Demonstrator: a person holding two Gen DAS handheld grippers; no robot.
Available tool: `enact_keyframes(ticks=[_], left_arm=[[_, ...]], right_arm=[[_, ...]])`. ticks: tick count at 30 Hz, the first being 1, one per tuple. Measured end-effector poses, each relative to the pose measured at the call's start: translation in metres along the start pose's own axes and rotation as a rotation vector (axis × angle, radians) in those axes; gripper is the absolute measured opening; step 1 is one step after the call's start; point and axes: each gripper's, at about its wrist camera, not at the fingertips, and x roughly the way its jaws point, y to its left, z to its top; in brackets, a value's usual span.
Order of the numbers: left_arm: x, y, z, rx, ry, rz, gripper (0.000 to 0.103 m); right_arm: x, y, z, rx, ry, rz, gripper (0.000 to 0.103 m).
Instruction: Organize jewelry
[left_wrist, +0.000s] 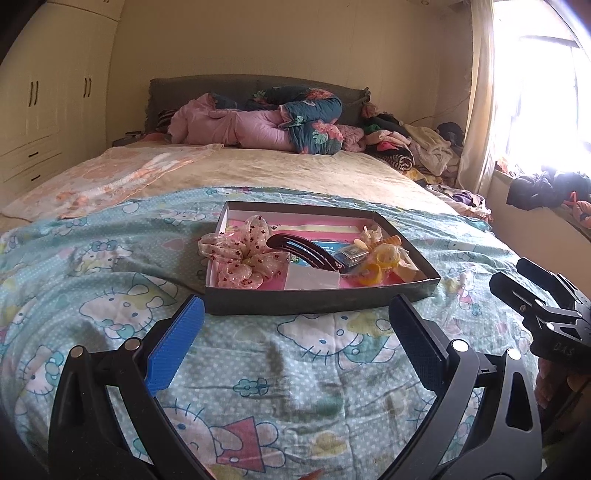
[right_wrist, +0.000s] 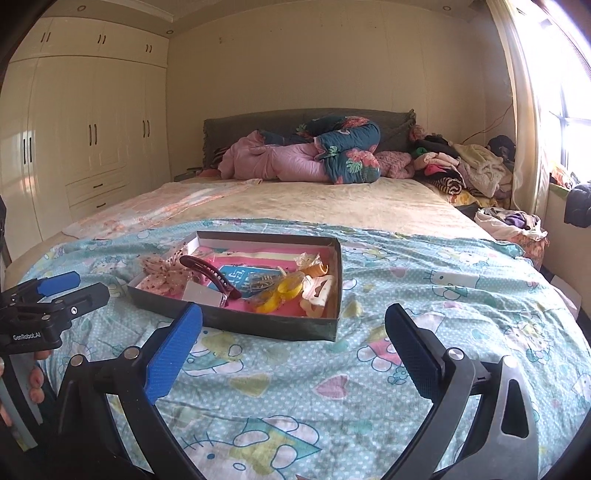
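Both my hand-held grippers hover over the cartoon-print quilt on the bed, short of the tray. Left hand-held gripper: blue pads wide apart, nothing between them. Right hand-held gripper: same, spread and empty.

Task items sit in a shallow dark cardboard tray with pink lining, lying on the quilt just ahead of both grippers.

Handling, my estimate:
- Sheer spotted bow scrunchie, at the tray's left end, overhanging the rim. Soft, very light, will crush; pinch at the gathered centre.
- Dark red banana hair clip, leaning across the middle. Stiff, glossy plastic, likely slippery; grip across the narrow spine near mid-length.
- Yellow translucent rings, right end. Light, may slide out of the pads; grip across one band.
- Cream claw clips, beside the yellow pieces. Rigid, brittle-looking teeth.
- Small clear box with small metallic pieces inside. Contents may rattle; keep level.

Hard to read: the white flat piece is unidentifiable. The blue printed card is mostly covered. The right-end pile overlaps; count unclear.
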Motion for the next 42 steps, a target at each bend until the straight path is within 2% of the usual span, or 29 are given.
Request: enact_keyframes(ticks=[14, 22, 35, 42], left_arm=[[-0.016, 0.000, -0.011, 0.017, -0.055, 0.036, 0.092], [-0.020, -0.002, -0.020, 0.028, -0.088, 0.030, 0.092], [-0.019, -0.003, -0.030, 0.037, -0.108, 0.035, 0.092], [-0.016, -0.002, -0.032, 0.036, -0.106, 0.044, 0.092]], right_arm=[[-0.014, 0.004, -0.023, 0.037, -0.029, -0.006, 0.097], [-0.019, 0.007, -0.038, 0.048, -0.059, -0.029, 0.097], [-0.022, 0.011, -0.050, 0.029, -0.099, -0.070, 0.097], [-0.018, 0.015, -0.053, 0.016, -0.091, -0.072, 0.097]])
